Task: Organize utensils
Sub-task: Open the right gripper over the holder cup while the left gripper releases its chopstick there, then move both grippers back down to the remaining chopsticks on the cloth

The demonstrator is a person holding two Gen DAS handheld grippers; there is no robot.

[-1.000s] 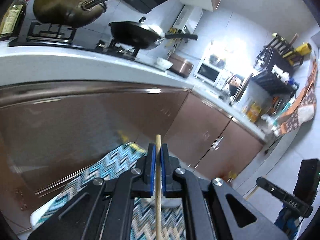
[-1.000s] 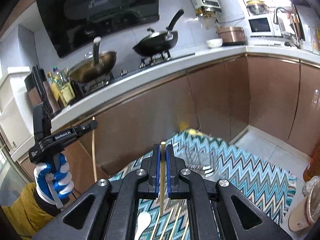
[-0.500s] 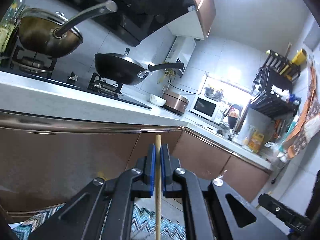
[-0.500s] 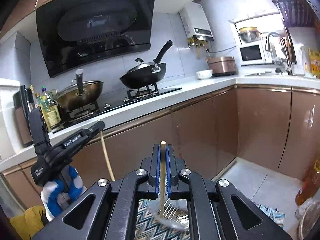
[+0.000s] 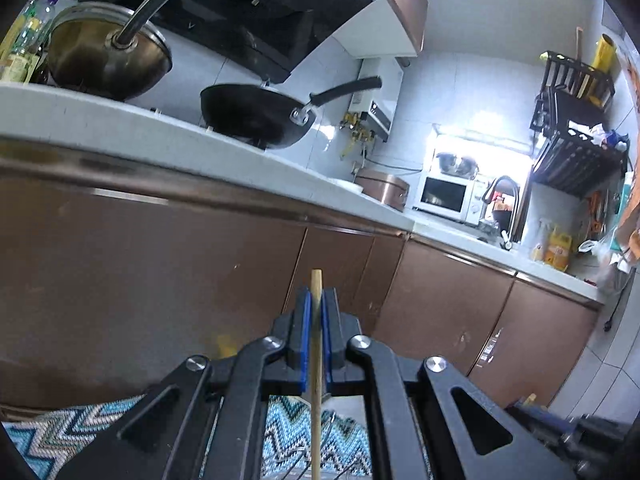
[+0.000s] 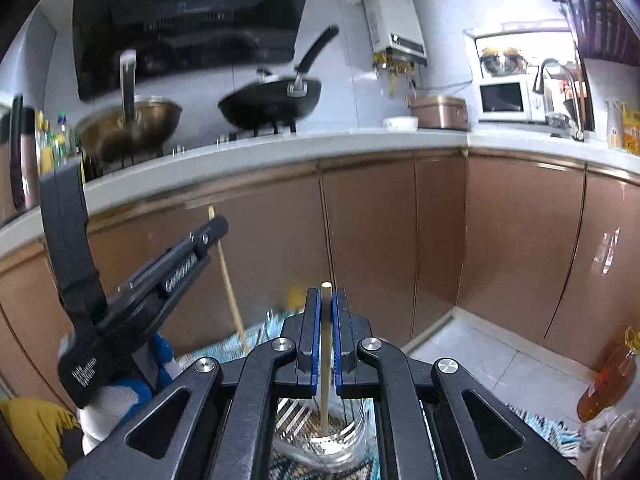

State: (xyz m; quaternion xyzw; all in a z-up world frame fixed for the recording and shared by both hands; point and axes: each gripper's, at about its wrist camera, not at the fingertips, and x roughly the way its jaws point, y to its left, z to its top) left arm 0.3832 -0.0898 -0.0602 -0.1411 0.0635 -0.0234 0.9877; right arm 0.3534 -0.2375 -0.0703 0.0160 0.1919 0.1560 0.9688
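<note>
My left gripper is shut on a wooden chopstick that hangs down past the fingers toward a wire holder on the zigzag mat. It also shows in the right wrist view, holding its chopstick tilted over the mat. My right gripper is shut on another wooden chopstick. Its lower end stands inside a clear glass holder that has metal forks in it.
Brown cabinet doors and a white counter stand close ahead. A brass pot and a black wok sit on the stove. An oil bottle stands on the floor at right.
Both grippers tilted up and then settled lower. The right chopstick's tip went down into the glass holder. The left gripper moved closer to the right one with its chopstick.
</note>
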